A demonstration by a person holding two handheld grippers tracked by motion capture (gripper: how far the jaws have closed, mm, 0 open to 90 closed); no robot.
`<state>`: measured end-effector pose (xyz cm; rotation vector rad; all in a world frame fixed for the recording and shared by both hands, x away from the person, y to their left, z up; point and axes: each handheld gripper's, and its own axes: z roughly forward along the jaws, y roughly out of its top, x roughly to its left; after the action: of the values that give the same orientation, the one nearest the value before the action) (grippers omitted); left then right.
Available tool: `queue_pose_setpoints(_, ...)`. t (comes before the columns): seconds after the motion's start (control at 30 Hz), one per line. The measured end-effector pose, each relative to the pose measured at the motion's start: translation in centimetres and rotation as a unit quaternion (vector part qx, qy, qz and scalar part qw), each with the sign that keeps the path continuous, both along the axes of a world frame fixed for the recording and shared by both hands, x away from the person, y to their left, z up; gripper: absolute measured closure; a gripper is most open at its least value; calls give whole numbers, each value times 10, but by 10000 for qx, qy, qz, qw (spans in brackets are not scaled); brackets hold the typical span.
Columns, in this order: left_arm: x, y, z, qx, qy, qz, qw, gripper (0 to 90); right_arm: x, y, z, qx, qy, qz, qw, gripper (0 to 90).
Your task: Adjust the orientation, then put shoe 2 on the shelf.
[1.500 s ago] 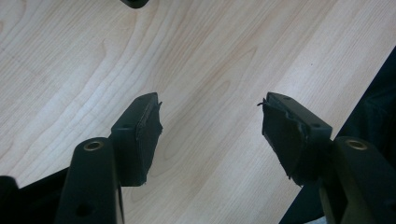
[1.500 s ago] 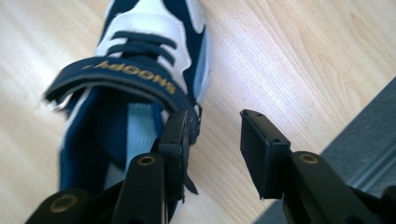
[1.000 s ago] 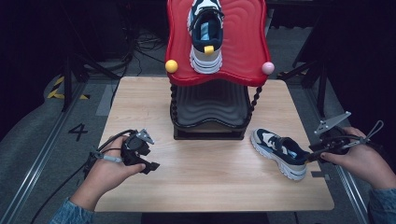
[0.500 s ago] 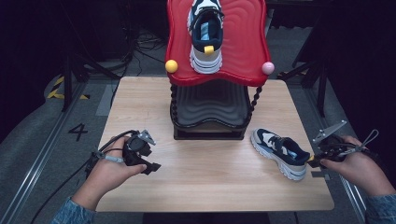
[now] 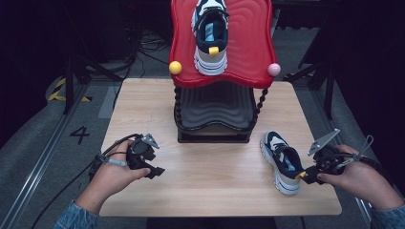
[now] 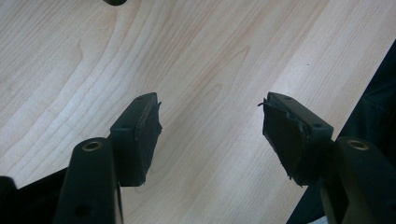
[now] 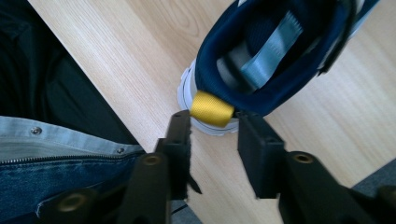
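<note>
- The right gripper (image 5: 309, 174) is seen at the heel of the shoe (image 5: 282, 161), held low over the table (image 5: 210, 181) near its right front corner.
- In the right gripper view, its jaws are partly open and have just been opening; the yellow heel tab (image 7: 213, 108) sits just ahead of the gripper (image 7: 214, 122), between the jaw tips.
- The tips are seen close beside the tab; firm pressing on it is not seen, and contact cannot be told for certain.
- The shoe (image 7: 275, 51) is lying sole-down on the table (image 7: 116, 60), toe pointed away from the right gripper, opening upward.
- The left gripper (image 5: 154, 167) is held well apart from the shoe, on the far side of the table from it, resting low over the wood.
- In the left gripper view, its jaws are spread wide with nothing between them; bare table (image 6: 201, 70) is seen ahead of the gripper (image 6: 212, 121).
- A rack (image 5: 215, 114) is seen beyond both grippers at the table's back; its red top (image 5: 253, 52) is seen bearing a second shoe (image 5: 210, 33).
- A yellow ball (image 5: 175, 67) and a pink ball (image 5: 273, 69) are noted at the red top's front corners.
</note>
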<state>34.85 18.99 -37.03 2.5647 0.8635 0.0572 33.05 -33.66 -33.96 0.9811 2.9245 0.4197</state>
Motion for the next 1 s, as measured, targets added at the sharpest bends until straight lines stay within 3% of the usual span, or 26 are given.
queue_pose_setpoints(0.13,1,-1,-5,-21,-11,-5,10000,369,12,2,17,-29,-302,127,9995,569)
queue_pose_setpoints(0.3,3,-4,-10,144,-39,18,9999,362,37,9,16,-154,-428,350,9984,522)
queue_pose_setpoints(0.43,4,-4,-14,276,-46,38,9996,362,52,12,11,-194,-379,474,9980,511)
queue_pose_setpoints(0.5,5,-4,-16,276,16,47,9996,363,68,12,6,-225,-329,601,9974,519)
queue_pose_setpoints(0.73,11,-6,-33,251,188,161,9994,375,87,18,-1,-236,-162,812,9963,493)
queue_pose_setpoints(0.83,14,-6,-41,546,235,157,9981,376,96,24,-6,-299,-142,1010,9943,476)
queue_pose_setpoints(1.0,12,-10,-45,795,234,178,9964,375,106,28,-14,-400,-129,1156,9924,493)
